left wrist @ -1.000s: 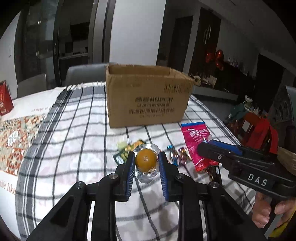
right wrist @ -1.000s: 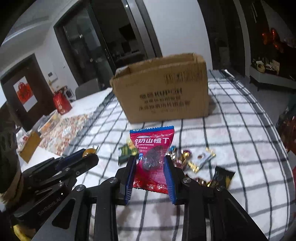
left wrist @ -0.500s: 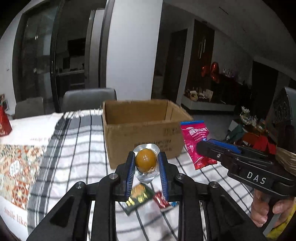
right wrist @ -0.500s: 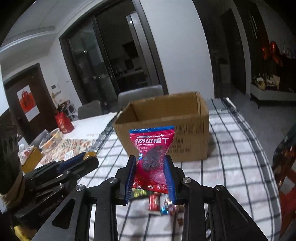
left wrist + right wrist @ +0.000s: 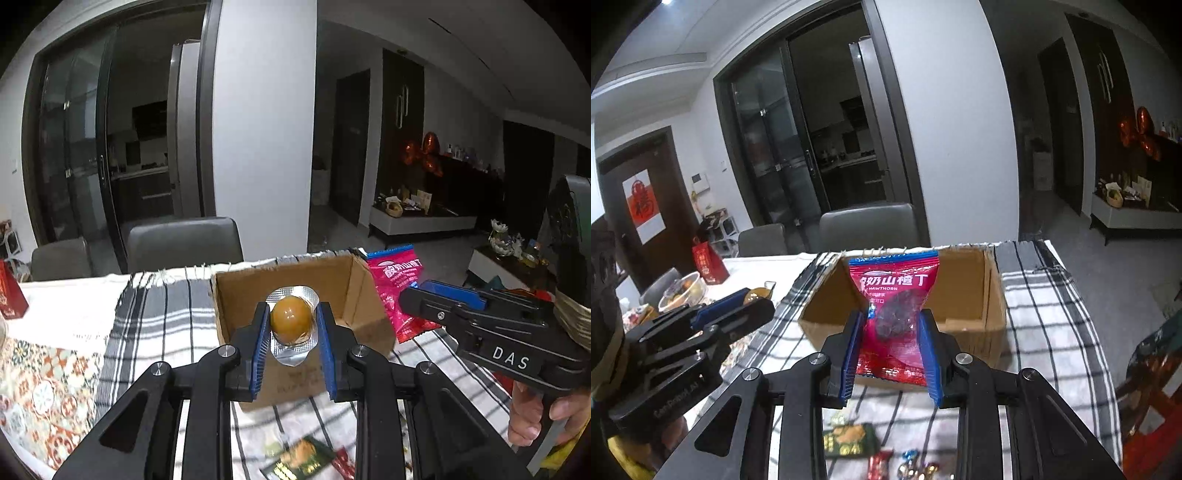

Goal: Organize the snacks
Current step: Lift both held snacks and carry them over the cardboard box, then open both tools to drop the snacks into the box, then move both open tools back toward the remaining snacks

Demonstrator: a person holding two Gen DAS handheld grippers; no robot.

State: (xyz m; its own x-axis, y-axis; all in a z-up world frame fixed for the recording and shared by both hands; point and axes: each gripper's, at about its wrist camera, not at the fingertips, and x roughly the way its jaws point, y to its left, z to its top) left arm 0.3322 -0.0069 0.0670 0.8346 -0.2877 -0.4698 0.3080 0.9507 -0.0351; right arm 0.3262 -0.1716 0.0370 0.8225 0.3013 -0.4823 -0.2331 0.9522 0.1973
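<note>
My left gripper [image 5: 291, 325] is shut on an orange ball snack in a silver foil blister [image 5: 291, 320] and holds it up in front of the open cardboard box [image 5: 354, 291]. My right gripper [image 5: 890, 328] is shut on a red hawthorn snack packet [image 5: 895, 295], held in front of the same box [image 5: 975, 295]. The packet [image 5: 400, 284] and right gripper [image 5: 424, 301] also show in the left wrist view, at the box's right side. The left gripper [image 5: 753, 306] shows at the left in the right wrist view.
The box stands on a black-and-white checked cloth [image 5: 1045, 317]. A green snack packet [image 5: 849, 439] and small wrapped candies [image 5: 912, 469] lie on the cloth below the grippers. Grey chairs [image 5: 868, 221] stand behind the table. A red bag [image 5: 707, 260] and a bowl [image 5: 681, 290] sit at the far left.
Both grippers have risen from the cloth with their snacks and moved toward the box, whose open inside now shows. The loose snacks have dropped to the bottom of both views.
</note>
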